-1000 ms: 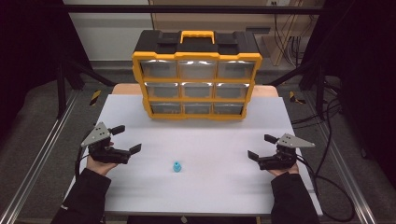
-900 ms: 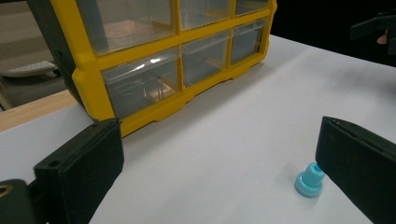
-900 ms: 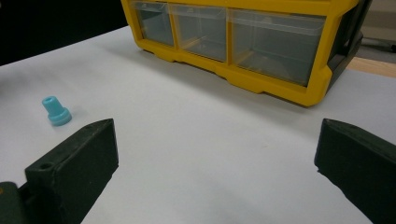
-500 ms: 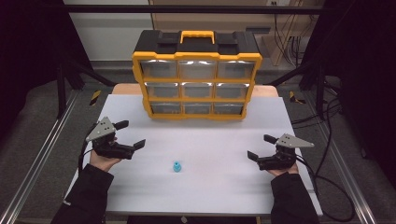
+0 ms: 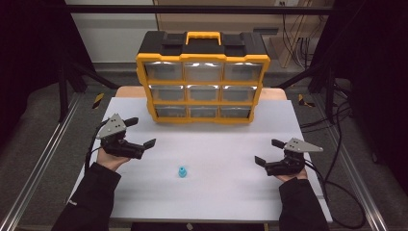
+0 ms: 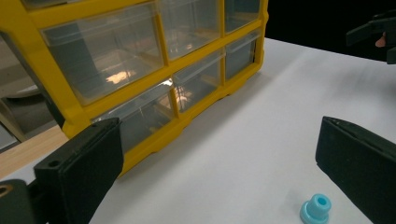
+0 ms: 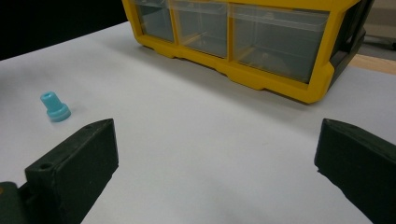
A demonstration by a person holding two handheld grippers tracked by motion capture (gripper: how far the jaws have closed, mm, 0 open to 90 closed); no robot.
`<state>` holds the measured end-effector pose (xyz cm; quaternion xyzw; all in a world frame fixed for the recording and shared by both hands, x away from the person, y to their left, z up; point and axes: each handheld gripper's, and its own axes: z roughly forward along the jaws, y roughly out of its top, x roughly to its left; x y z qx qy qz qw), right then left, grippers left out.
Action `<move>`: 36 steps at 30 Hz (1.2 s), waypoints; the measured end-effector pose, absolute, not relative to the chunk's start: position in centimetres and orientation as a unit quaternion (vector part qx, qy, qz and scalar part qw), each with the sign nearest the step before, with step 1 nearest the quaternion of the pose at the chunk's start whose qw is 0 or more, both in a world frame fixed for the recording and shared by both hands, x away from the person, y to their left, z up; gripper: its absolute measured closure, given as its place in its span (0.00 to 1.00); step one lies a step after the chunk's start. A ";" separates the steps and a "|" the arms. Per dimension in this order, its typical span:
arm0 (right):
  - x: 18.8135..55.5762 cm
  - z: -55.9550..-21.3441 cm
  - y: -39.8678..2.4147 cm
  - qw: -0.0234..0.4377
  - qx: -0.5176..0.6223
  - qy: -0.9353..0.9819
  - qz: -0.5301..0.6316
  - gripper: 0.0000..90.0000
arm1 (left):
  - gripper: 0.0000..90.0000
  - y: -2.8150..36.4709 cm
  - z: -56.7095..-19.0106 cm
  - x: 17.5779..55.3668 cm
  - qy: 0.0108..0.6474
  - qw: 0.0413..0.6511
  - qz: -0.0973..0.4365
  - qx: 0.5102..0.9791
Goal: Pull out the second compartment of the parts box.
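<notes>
The right gripper [image 7: 215, 168] has its 2 black jaws set wide apart, with bare white table [image 7: 201, 154] between them and nothing held. A small blue plastic piece [image 7: 54, 107] stands upright on the table, up and left of the left jaw. Across the top sits a yellow drawer box [image 7: 261, 42], showing 3 clear drawers in a row.

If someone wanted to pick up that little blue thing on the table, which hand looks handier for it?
Probably the left. The left tongs hang open nearer the blue piece, which stands upright on the white table. The right tongs, also open, sit farther off.
</notes>
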<state>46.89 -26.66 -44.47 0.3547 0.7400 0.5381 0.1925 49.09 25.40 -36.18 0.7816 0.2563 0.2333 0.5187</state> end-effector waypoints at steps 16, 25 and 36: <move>46.9 -44.5 -26.6 0.192 0.355 0.741 0.537 0.00 | 0.01 23.4 -34.5 49.7 0.231 0.509 0.242 0.793; 46.9 -44.6 -26.6 0.190 0.356 0.741 0.536 0.00 | 0.01 22.4 -34.0 50.2 0.223 0.501 0.247 0.799; 47.0 -44.6 -26.6 0.192 0.355 0.741 0.537 0.00 | 0.01 21.3 -33.3 50.4 0.212 0.492 0.252 0.806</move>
